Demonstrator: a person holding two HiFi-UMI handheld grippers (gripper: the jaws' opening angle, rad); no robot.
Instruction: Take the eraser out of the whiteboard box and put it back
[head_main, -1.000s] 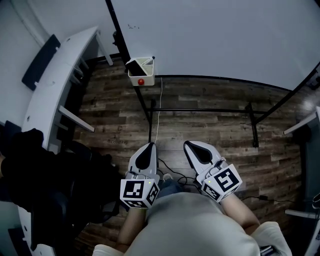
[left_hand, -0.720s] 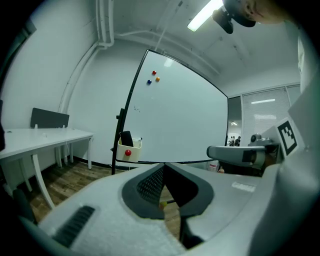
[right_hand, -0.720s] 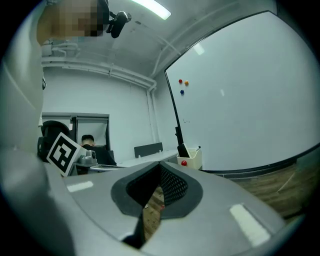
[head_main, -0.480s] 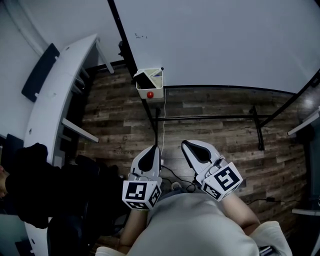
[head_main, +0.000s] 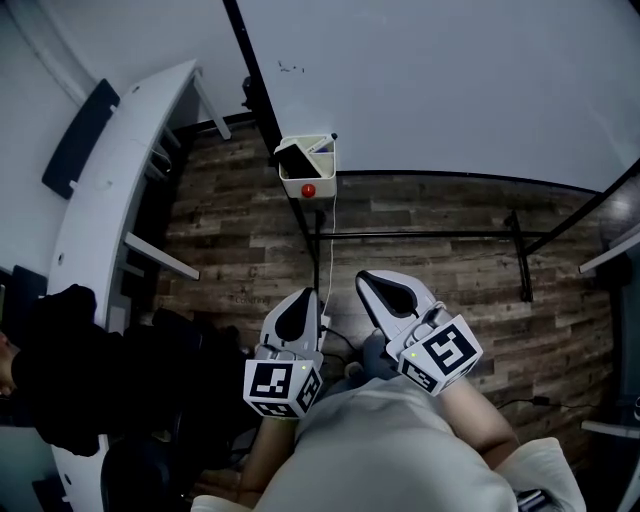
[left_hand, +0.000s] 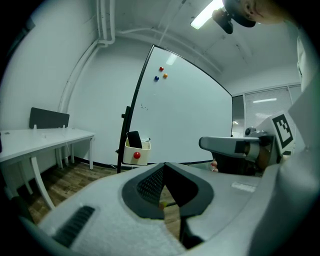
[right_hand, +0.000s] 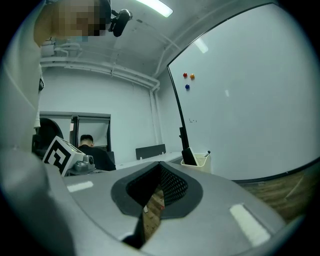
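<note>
The cream whiteboard box (head_main: 308, 170) with a red magnet on its front hangs on the whiteboard's black frame, ahead of both grippers. The dark eraser (head_main: 294, 157) stands upright inside it beside a marker. My left gripper (head_main: 303, 294) and right gripper (head_main: 366, 278) are held side by side well short of the box, both shut and holding nothing. In the left gripper view the box (left_hand: 137, 154) and eraser (left_hand: 134, 139) lie beyond the closed left gripper (left_hand: 165, 165). The right gripper view shows the box (right_hand: 198, 160) right of and beyond the right gripper (right_hand: 160, 164).
A long white desk (head_main: 110, 170) runs along the left, with a dark chair and black clothing (head_main: 70, 360) near it. The whiteboard stand's black bars (head_main: 420, 236) cross the wooden floor, and a white cable (head_main: 330, 255) hangs from the box. A person (right_hand: 87, 145) sits far behind.
Both grippers have moved toward the whiteboard, so the box and eraser sit lower and nearer in the head view. The right gripper has shifted slightly left. Both stay shut.
</note>
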